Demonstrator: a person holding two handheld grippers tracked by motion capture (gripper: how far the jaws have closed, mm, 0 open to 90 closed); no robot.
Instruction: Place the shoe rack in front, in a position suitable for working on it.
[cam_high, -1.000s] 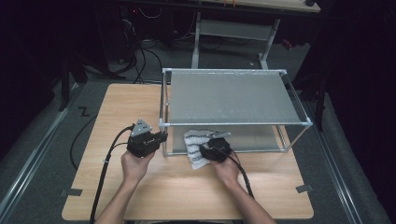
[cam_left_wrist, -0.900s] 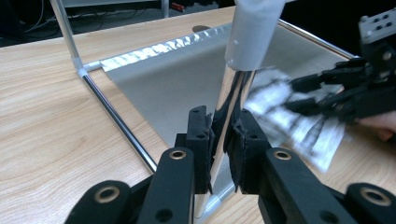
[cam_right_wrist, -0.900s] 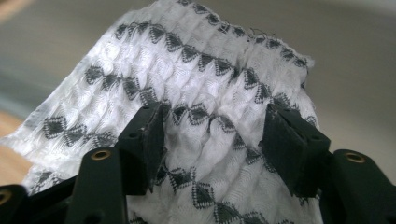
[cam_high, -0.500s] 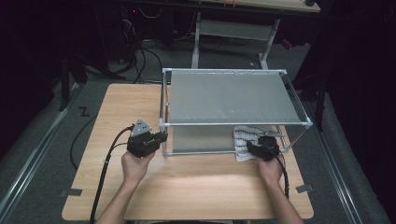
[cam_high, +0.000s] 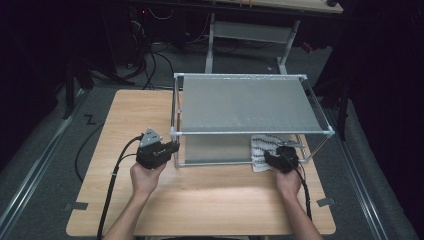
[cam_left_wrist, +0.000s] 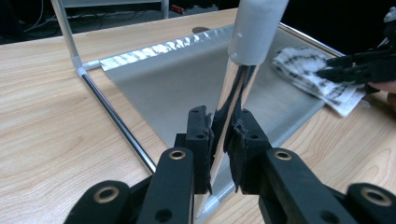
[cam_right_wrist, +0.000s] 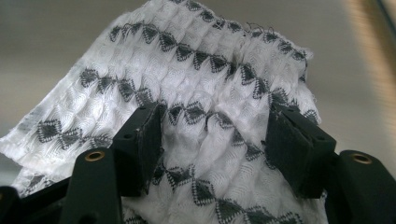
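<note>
At the rack's near right corner, in the high view, our right gripper (cam_high: 276, 154) rests on the patterned cloth (cam_high: 260, 149); our left gripper (cam_high: 171, 148) clamps the near left post (cam_high: 174, 142). The left gripper view shows 2 pads pinching that upright post (cam_left_wrist: 233, 100) (cloth (cam_left_wrist: 312, 70) far right). In the right gripper view, wide jaws straddle the cloth (cam_right_wrist: 210, 84), which stretches directly ahead.

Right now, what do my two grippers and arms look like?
Both grippers are black with two blocky jaws on pivoted links with brass-ringed holes. The left gripper carries a grey three-cornered plate and trails a black cable; the right gripper trails a black cable too. Both forearms are bare, no sleeves showing.
</note>
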